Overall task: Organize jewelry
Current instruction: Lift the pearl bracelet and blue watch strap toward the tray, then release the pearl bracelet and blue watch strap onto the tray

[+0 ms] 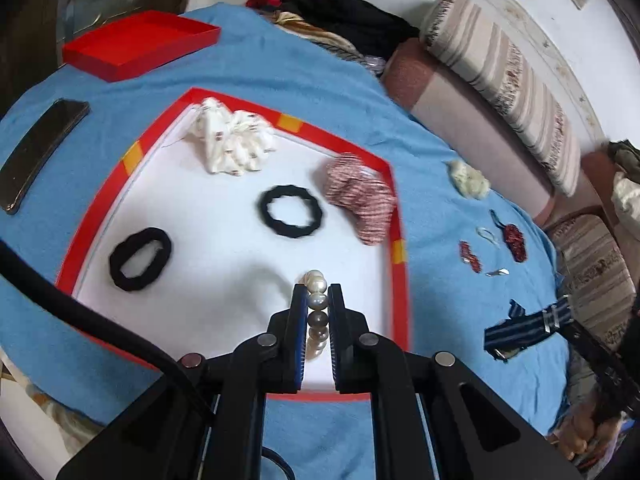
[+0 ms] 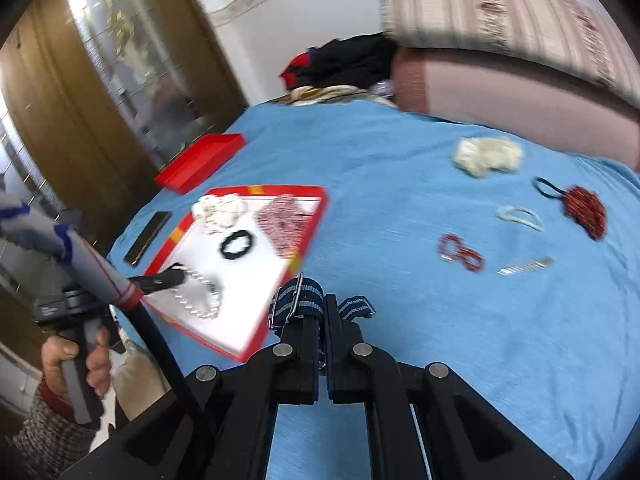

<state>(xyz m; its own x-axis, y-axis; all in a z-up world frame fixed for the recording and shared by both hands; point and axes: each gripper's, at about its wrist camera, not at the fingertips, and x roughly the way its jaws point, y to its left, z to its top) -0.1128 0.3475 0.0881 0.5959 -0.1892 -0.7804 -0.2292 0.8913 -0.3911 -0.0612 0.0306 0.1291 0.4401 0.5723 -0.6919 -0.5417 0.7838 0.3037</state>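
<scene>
My left gripper (image 1: 318, 292) is shut on a pearl bracelet (image 1: 317, 302) and holds it over the white-lined red tray (image 1: 400, 280); from the right wrist view the left gripper (image 2: 176, 276) has the bracelet (image 2: 198, 294) hanging onto the tray (image 2: 256, 344). In the tray lie two black hair ties (image 1: 291, 216) (image 1: 140, 258), a white scrunchie (image 1: 232, 140) and a red-striped scrunchie (image 1: 360, 196). My right gripper (image 2: 320, 300) is shut on a blue striped strap (image 2: 298, 300), also seen in the left wrist view (image 1: 524, 326), above the blue cloth.
On the blue cloth (image 2: 400, 320) lie a cream scrunchie (image 2: 486, 156), a red beaded hair tie (image 2: 584, 210), a pale bracelet (image 2: 520, 216), a red bracelet (image 2: 460, 254) and a silver clip (image 2: 524, 266). A red lid (image 1: 140, 44) and a phone (image 1: 40, 152) lie left. A sofa is behind.
</scene>
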